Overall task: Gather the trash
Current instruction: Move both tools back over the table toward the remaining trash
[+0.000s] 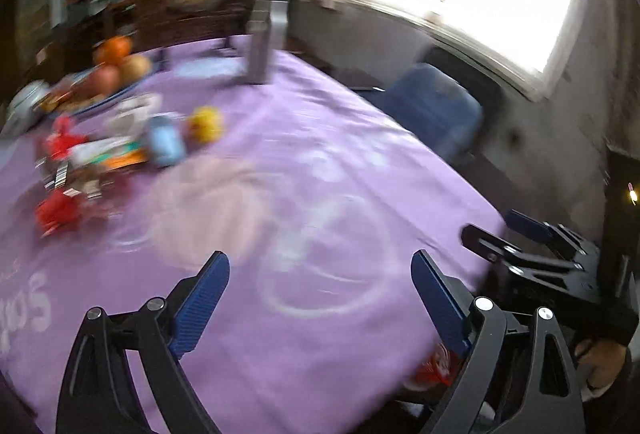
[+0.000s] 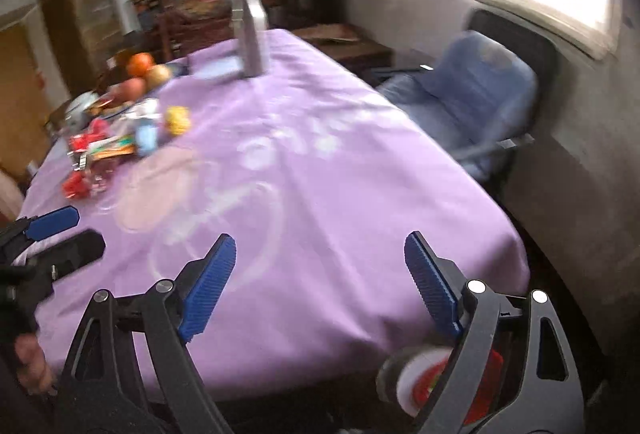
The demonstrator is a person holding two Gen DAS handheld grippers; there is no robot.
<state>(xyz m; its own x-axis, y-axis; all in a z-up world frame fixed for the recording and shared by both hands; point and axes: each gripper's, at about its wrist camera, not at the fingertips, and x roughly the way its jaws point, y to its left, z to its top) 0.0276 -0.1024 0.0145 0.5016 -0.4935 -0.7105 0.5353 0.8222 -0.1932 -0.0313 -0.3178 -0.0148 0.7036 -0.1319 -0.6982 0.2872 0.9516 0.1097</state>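
A blurred heap of wrappers (image 1: 92, 158) lies on the far left of the purple-clothed table (image 1: 340, 162): red crumpled pieces, a white and orange pack, a light blue packet (image 1: 166, 140) and a yellow crumpled ball (image 1: 206, 123). The same heap (image 2: 104, 150) shows in the right wrist view. My left gripper (image 1: 318, 258) is open above the near part of the table, nothing between its fingers. My right gripper (image 2: 319, 238) is open too, over the near right corner, and empty. Below that corner a small grey bin (image 2: 404, 378) holds red and white trash.
A metal bottle (image 2: 252, 42) stands at the table's far end beside a blue-white flat item. A plate of fruit (image 1: 116, 64) sits far left. A blue chair (image 2: 472, 94) stands right of the table under a bright window. A hand (image 1: 604, 362) holds the right gripper.
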